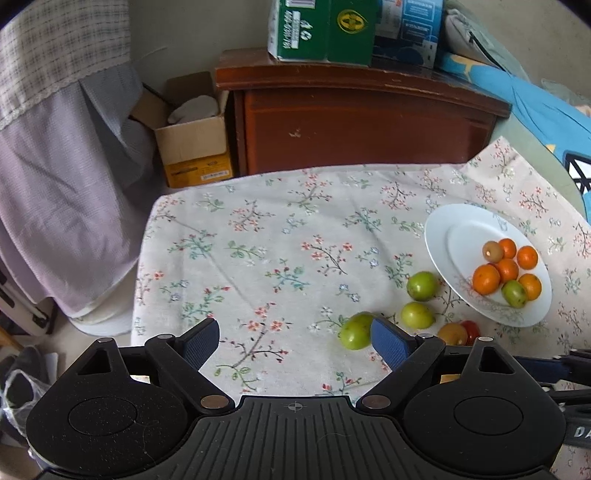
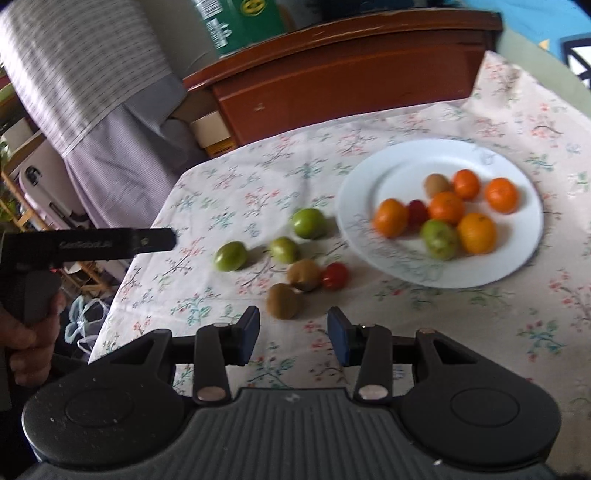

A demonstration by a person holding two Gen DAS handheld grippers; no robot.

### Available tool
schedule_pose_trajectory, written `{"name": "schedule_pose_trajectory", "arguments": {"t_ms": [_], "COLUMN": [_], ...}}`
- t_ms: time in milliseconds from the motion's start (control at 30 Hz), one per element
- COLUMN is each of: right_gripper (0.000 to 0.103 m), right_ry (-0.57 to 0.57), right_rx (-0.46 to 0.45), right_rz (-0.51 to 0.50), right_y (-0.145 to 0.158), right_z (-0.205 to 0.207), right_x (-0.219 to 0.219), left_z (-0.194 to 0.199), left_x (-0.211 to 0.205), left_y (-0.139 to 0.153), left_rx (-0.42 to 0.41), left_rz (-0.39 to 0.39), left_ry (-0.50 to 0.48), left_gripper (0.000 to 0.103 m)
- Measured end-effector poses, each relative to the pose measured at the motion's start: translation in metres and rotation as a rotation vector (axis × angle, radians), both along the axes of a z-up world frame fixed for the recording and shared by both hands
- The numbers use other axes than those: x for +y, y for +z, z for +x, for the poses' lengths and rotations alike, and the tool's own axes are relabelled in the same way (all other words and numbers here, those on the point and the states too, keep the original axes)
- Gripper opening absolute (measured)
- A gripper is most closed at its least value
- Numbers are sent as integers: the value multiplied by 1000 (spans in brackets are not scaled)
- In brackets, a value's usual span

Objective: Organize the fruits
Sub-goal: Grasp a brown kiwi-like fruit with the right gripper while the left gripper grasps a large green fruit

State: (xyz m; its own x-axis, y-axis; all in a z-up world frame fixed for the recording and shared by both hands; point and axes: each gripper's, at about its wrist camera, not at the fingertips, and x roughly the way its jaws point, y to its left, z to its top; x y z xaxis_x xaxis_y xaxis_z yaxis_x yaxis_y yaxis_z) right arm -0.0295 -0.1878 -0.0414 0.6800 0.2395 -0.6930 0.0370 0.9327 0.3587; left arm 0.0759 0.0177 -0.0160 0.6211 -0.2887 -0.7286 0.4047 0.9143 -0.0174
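White plate [image 2: 373, 184] holds oranges [image 2: 390, 217]; green fruit [image 2: 439, 238] among them

A floral cloth [image 1: 280, 236] covers the table, lit by soft daylight. Behind it a dark red-brown cabinet [image 1: 354, 125] carries a green carton [image 1: 321, 29] and a blue pack [image 1: 410, 29], with an open cardboard box [image 1: 192, 144] on the floor to its left. Lilac fabric [image 1: 62, 206] hangs at far left, and blue bedding [image 1: 532, 110] lies at right.
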Motion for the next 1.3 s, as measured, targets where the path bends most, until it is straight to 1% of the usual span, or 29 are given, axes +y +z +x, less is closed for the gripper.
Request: {"name": "schedule_pose_trajectory", "arguments": {"t_ms": [100,333,567,767,867,933,967,1000,1067,1100,1133,1200,1300], "right_gripper": [42,42,41,39,36,34,32,31,28,25,25,25,24], "right_ry": [12,9,12,6,5,2,0,-2,-7,-9,-6,-6,-4], "right_rx": [-1,10,18,19,17,16,16,16,16,15,15,15,17], "right_rz": [4,25,-3,-18,-21,-24,-24,-24,-24,-24,-17,-18,-14], "right_y": [-5,-16,-21,-26,-26,-26,-26,-27,-27,-27,-27,-27,-27], "right_z": [5,16,21,25,26,27,27,27,27,27,27,27,26], "right_x": [5,10,16,19,20,20,20,20,19,19,18,19,19], "left_z": [1,8,16,21,23,23,22,21,19,17,16,16,14], "left_x": [-7,-19,-28,-34,-36,-39,-40,-41,-44,-45,-46,-46,-45], "left_y": [-6,-20,-36,-45,-50,-52,-52,-53,-52,-52,-52,-51,-49], "left_rx": [6,21,47,56,64,68,59,53,44,42,38,39,43], "left_rz": [11,7,-15,-28,-29,-29,-24,-19,-9,-6,-1,-10,-17], "left_ry": [-20,-49,-75,-85,-93,-99,-101,-107,-122,-127,-129,-133,-125], "left_gripper": [89,89,89,83,71,65,64,60,51,43,40,29,29]}}
